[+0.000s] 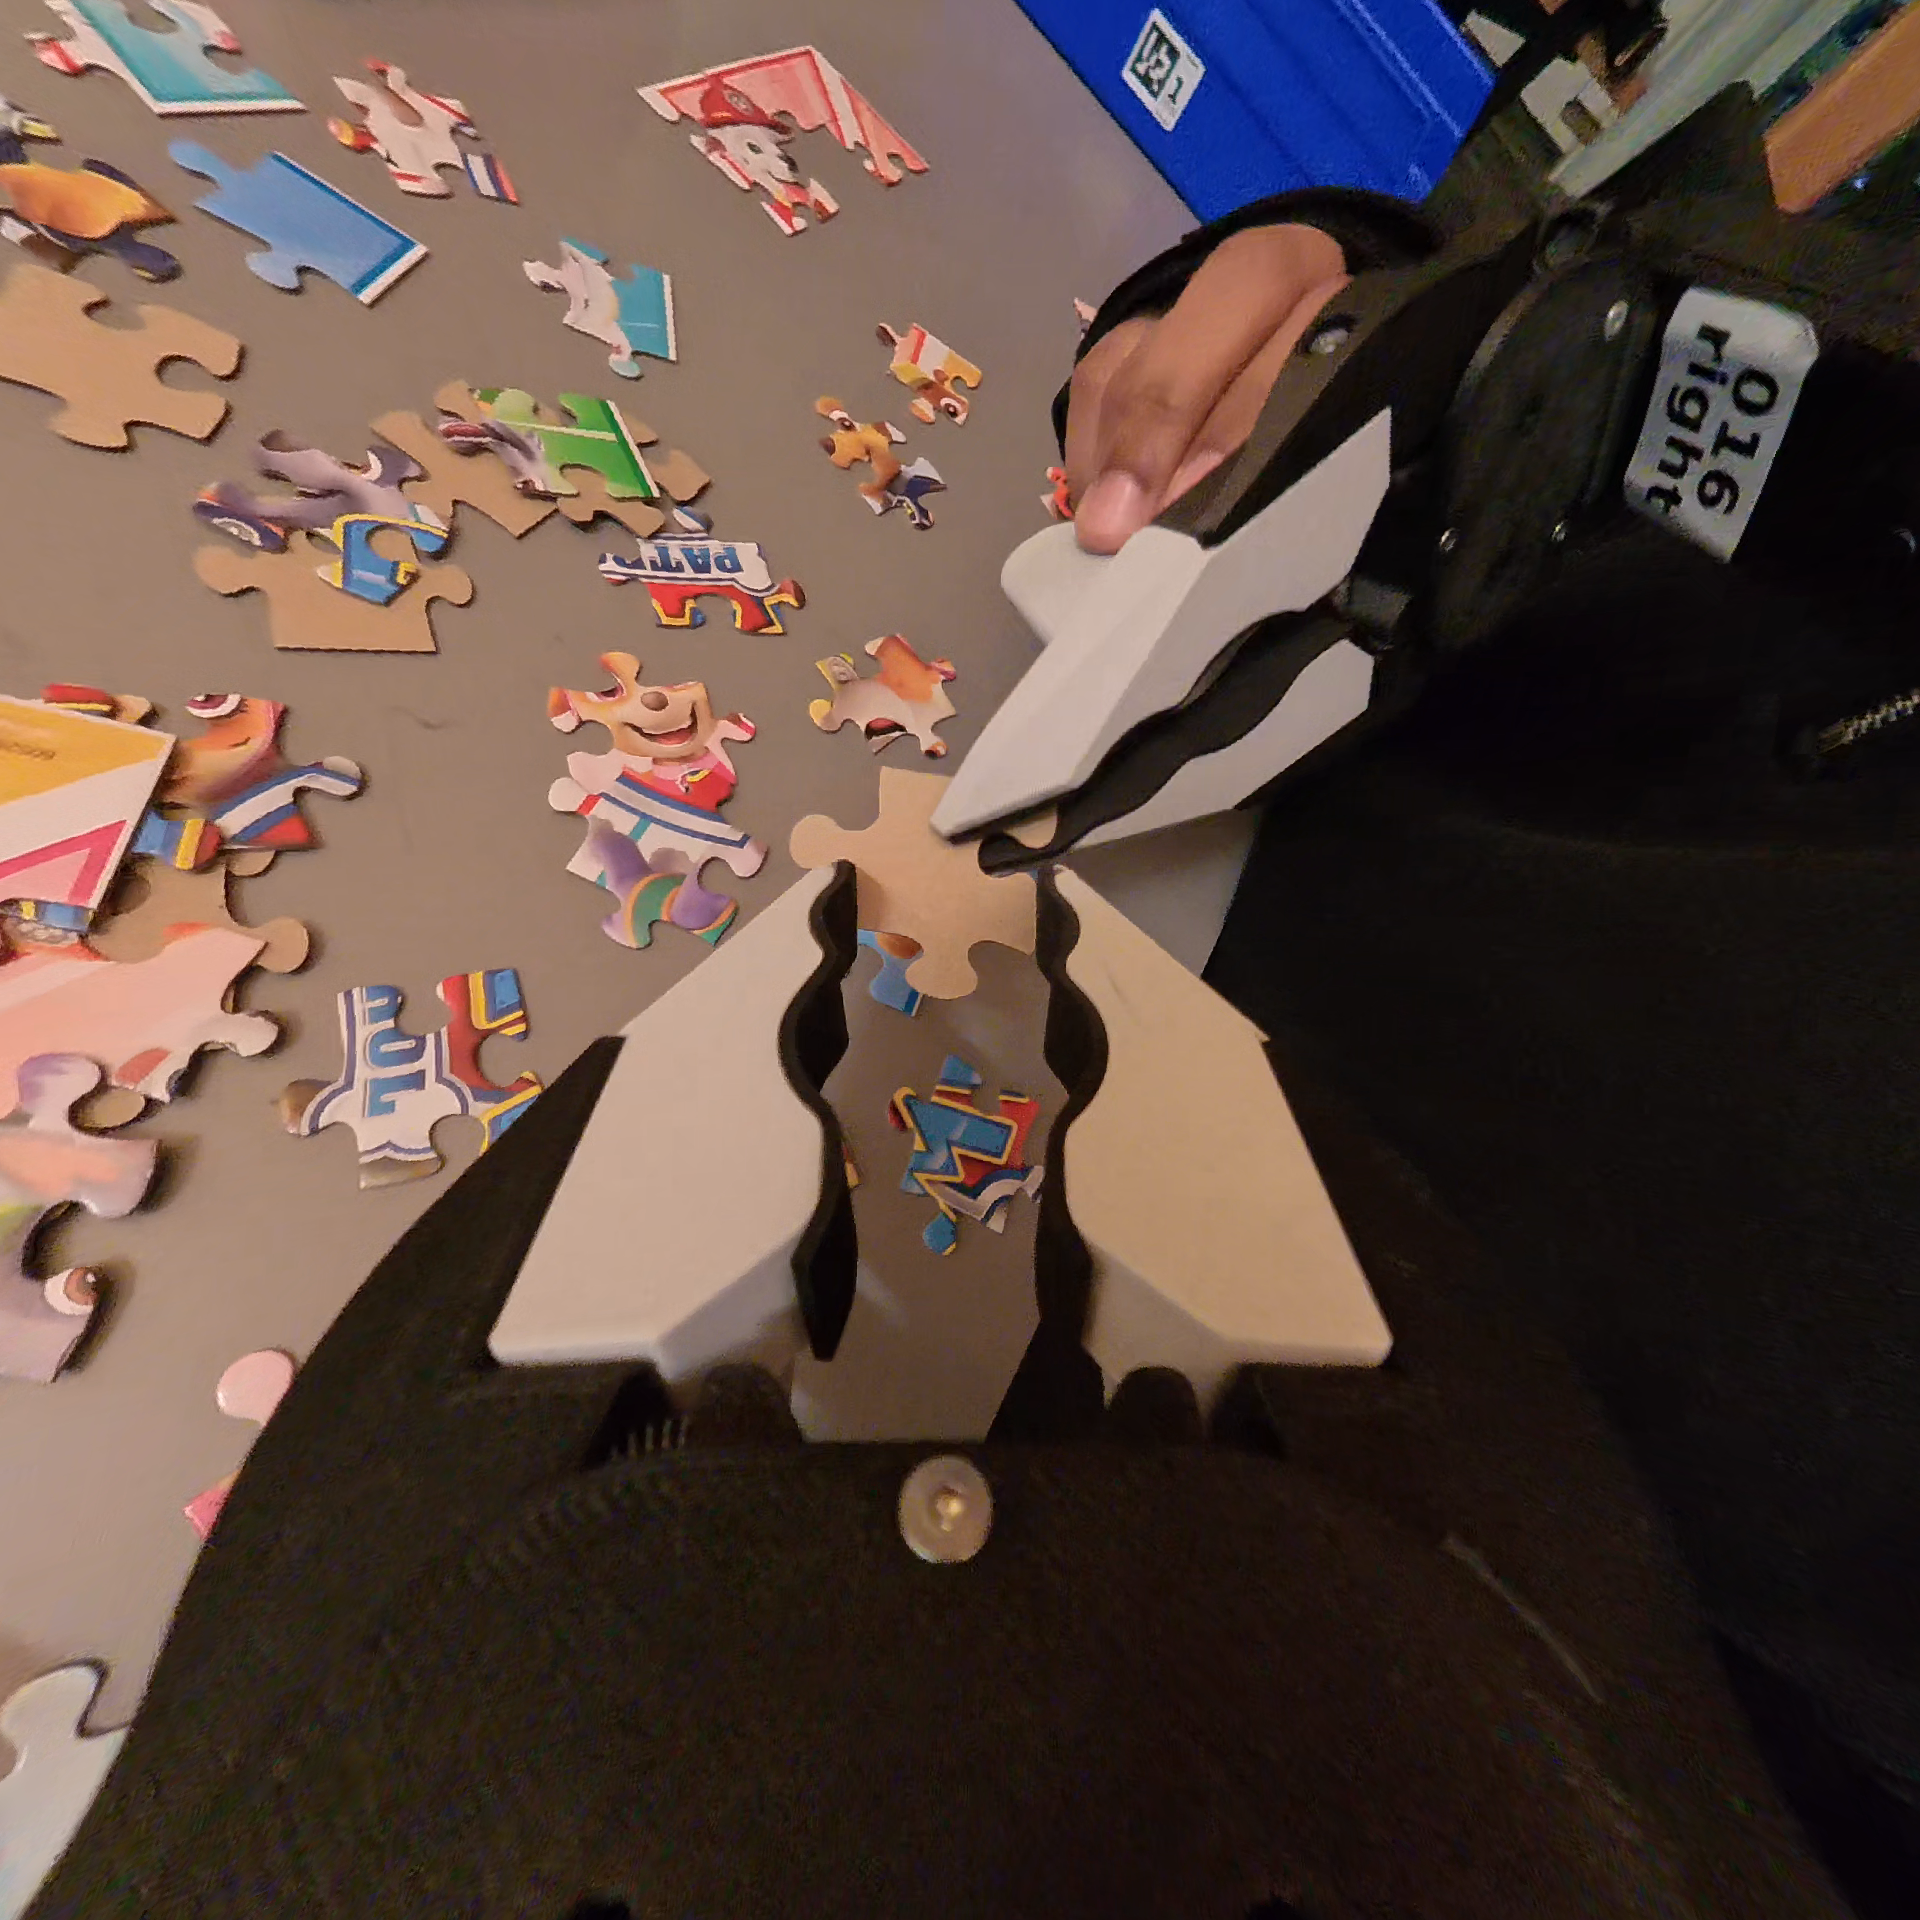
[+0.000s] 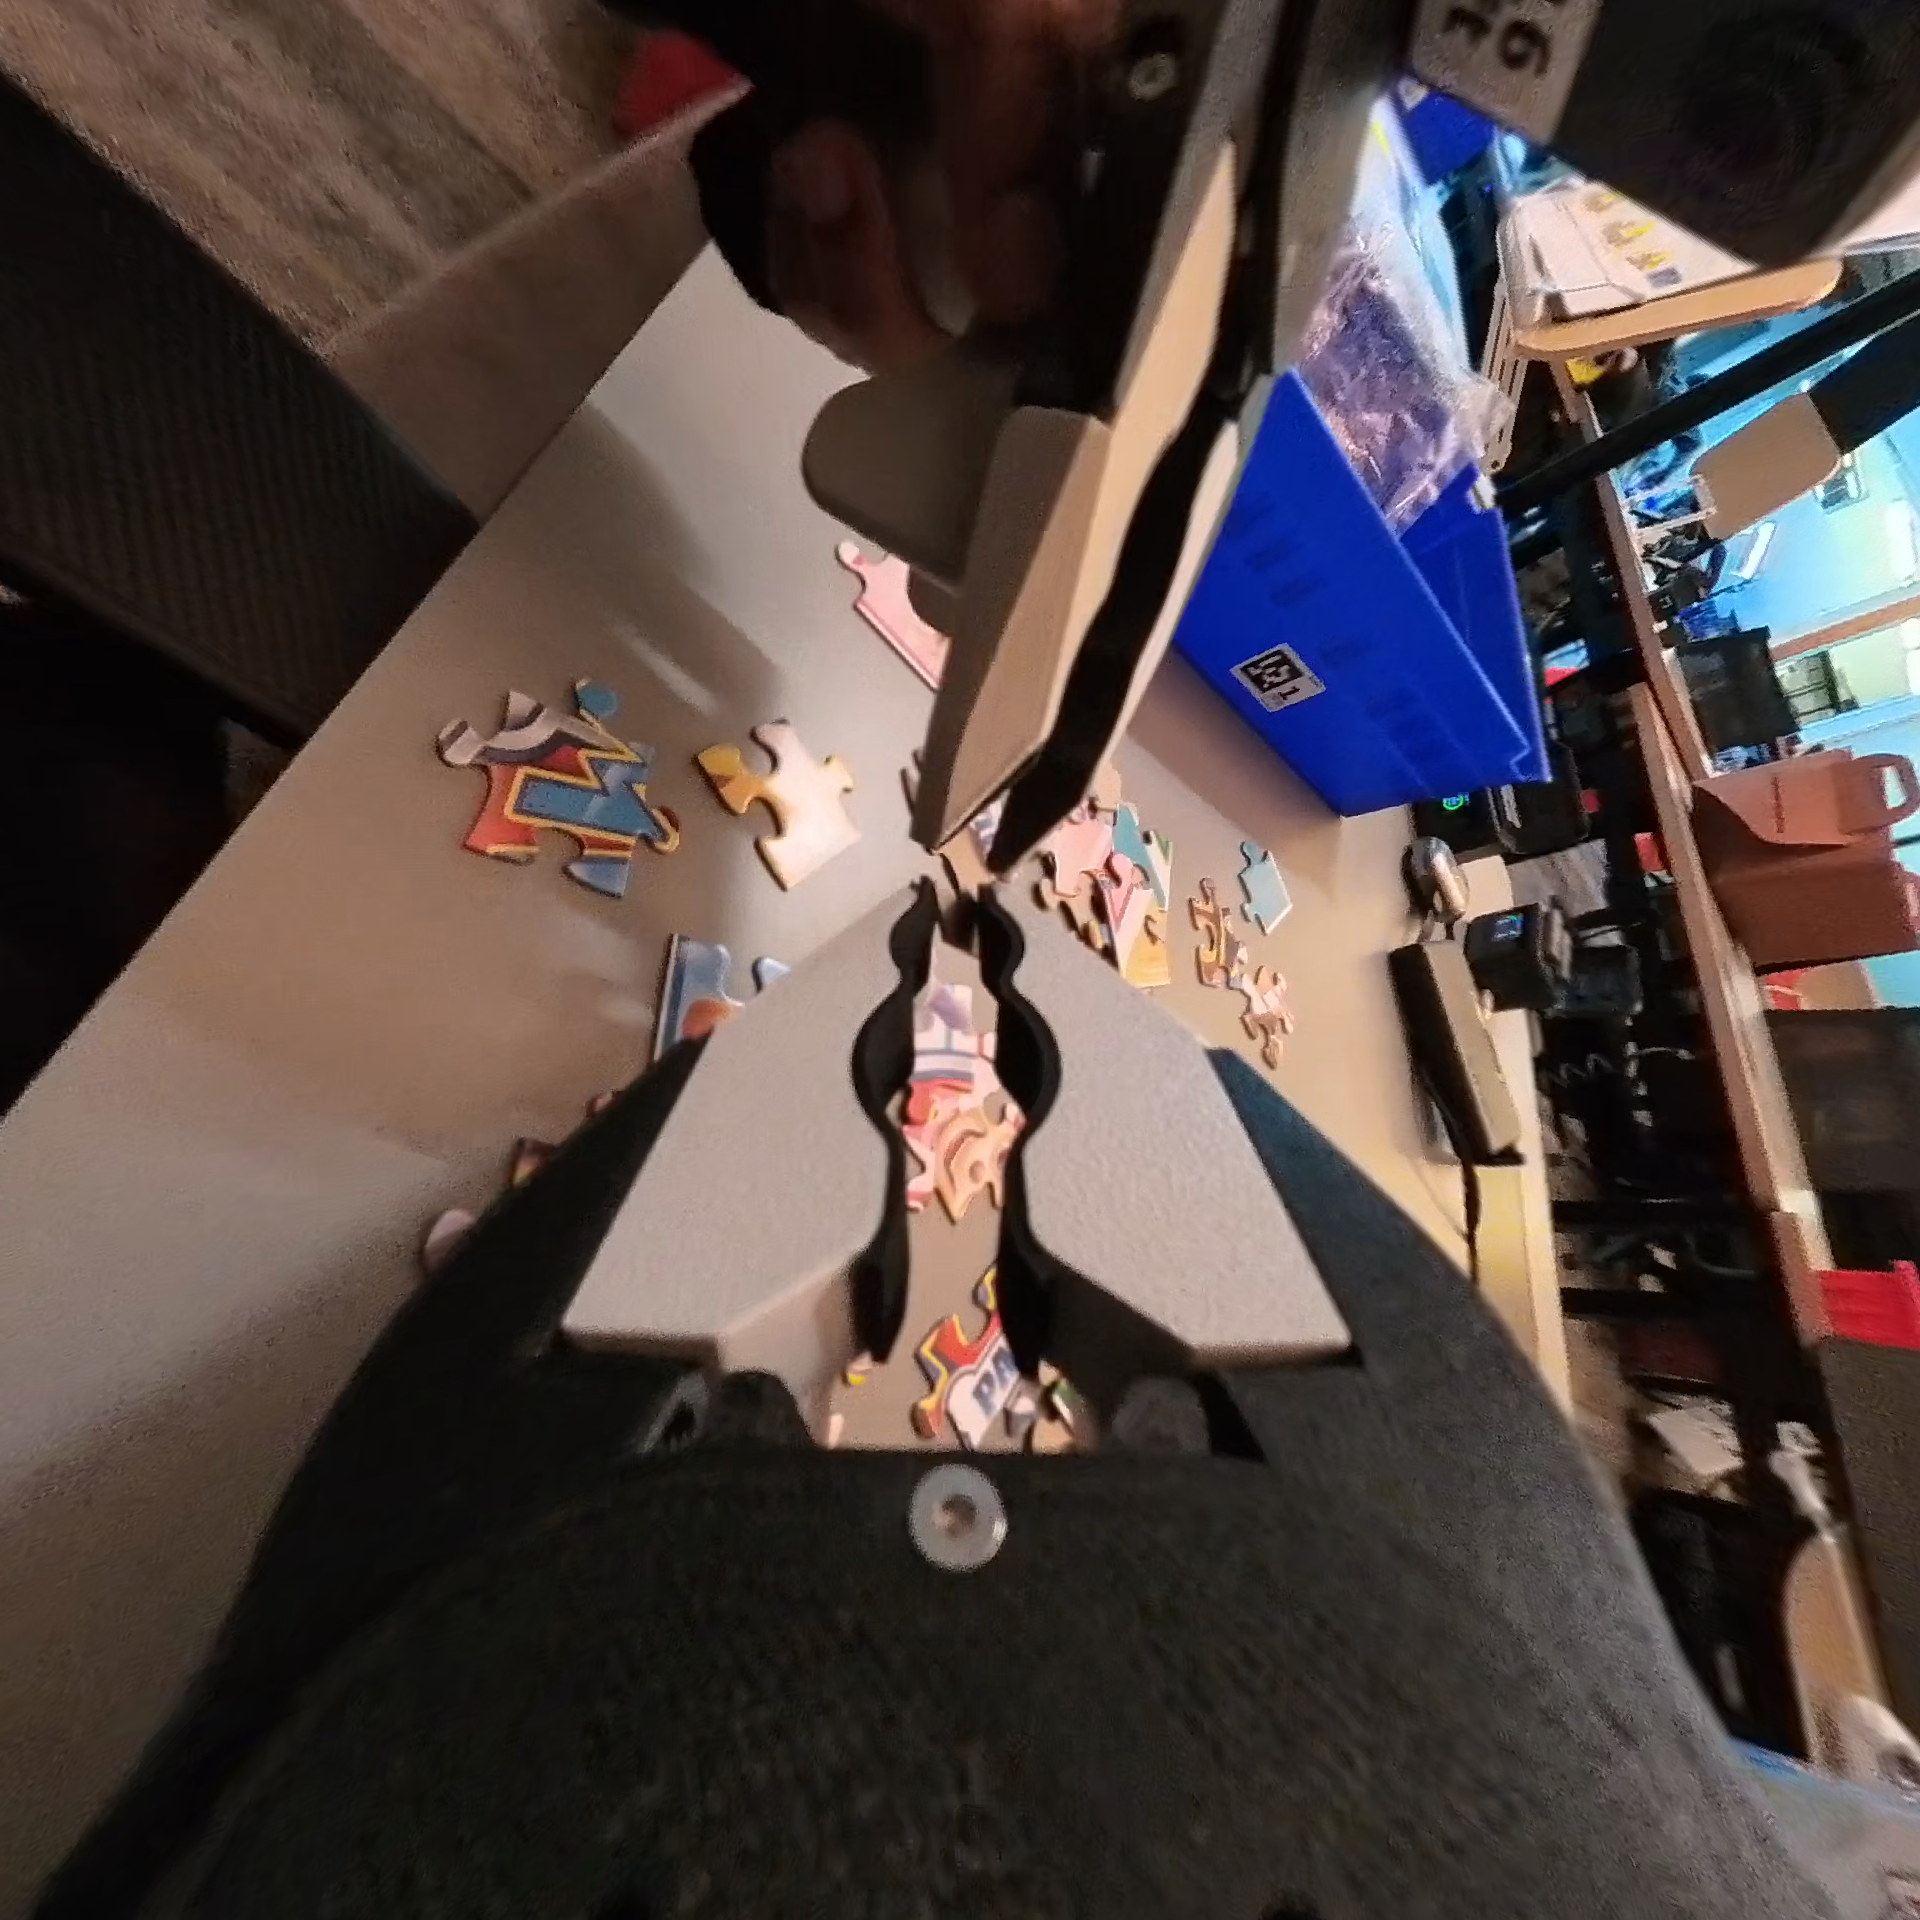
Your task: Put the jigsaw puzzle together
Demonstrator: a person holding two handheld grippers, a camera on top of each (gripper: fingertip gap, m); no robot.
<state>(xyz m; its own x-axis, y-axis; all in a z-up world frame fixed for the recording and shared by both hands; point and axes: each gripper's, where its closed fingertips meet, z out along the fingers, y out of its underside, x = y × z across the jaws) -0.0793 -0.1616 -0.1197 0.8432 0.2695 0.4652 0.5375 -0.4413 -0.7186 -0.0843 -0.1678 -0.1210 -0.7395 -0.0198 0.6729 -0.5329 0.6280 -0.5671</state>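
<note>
Gripping one plain brown cardboard jigsaw piece (image 1: 925,883) between them, left gripper (image 1: 945,883) and right gripper (image 1: 1003,836) clamp opposite edges above the grey table (image 1: 499,727).

Matt cardboard puzzle piece (image 1: 925,883); smooth grey table (image 1: 499,717)

Grey jaws, black wavy pads (image 1: 821,1049)

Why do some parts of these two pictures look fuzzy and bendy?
Left wrist view: the cartoon puzzle pieces at the left edge smear, while the plain brown cardboard puzzle piece stays sharp. Right wrist view: the grey tabletop shows streaky blur, and the blue plastic bin leans because the wide lens bends things.
</note>
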